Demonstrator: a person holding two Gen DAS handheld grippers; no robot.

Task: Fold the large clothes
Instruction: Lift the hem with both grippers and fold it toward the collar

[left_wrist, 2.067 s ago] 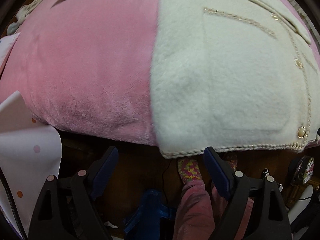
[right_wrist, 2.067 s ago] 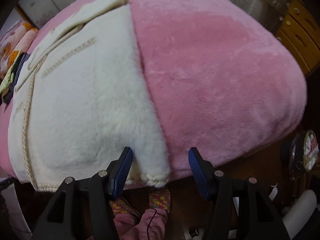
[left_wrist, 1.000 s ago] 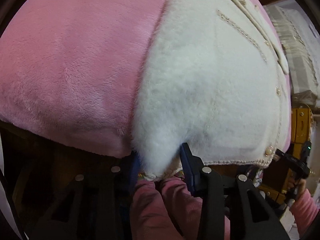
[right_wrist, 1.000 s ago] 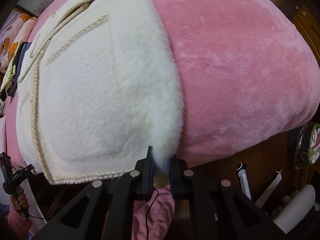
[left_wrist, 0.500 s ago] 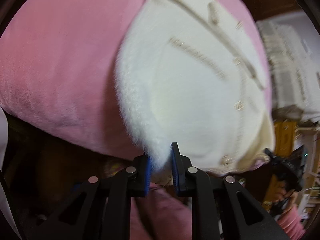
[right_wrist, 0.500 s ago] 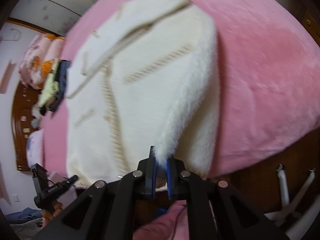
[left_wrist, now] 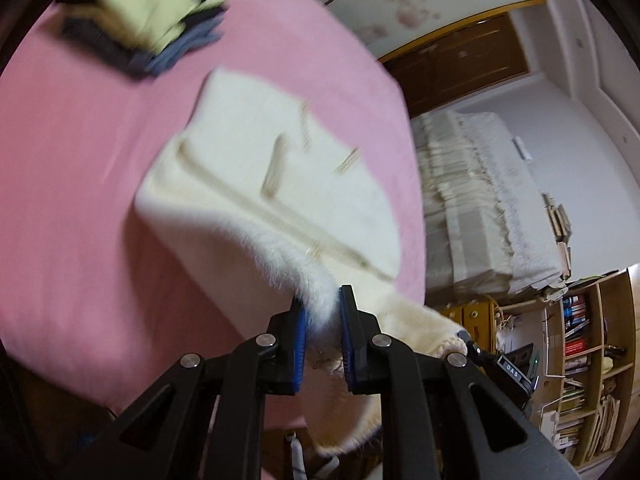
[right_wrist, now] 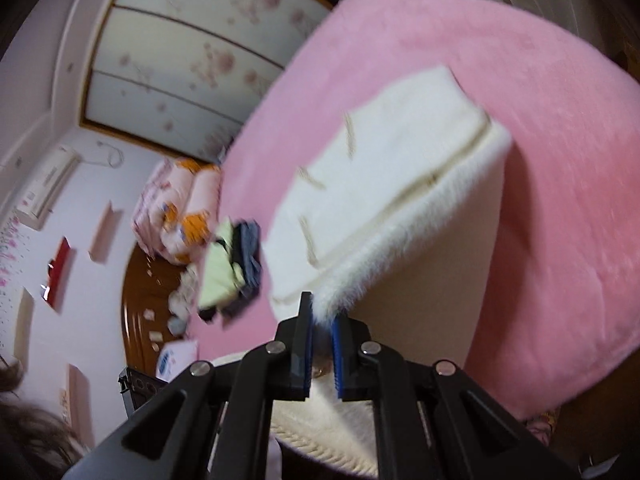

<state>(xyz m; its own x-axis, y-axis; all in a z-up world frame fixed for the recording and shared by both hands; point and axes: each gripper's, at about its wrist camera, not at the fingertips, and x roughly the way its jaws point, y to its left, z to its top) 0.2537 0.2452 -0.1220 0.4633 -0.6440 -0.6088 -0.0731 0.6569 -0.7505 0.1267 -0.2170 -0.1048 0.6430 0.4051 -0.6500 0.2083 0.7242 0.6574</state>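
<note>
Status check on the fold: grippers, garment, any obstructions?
Left gripper and right gripper both shut on cream jacket hem, lifted off pink blanket. Folded clothes pile beyond, apart from jacket.

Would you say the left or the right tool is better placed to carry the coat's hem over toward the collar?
Neither clearly: the left tool and the right tool are each shut on a bottom corner of the white fluffy coat, lifted off the pink blanket, so both should likely move together.

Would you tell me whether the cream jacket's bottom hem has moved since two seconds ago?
Yes. The jacket hem lay at the pink blanket's near edge; now both grippers hold it raised above the blanket.
</note>
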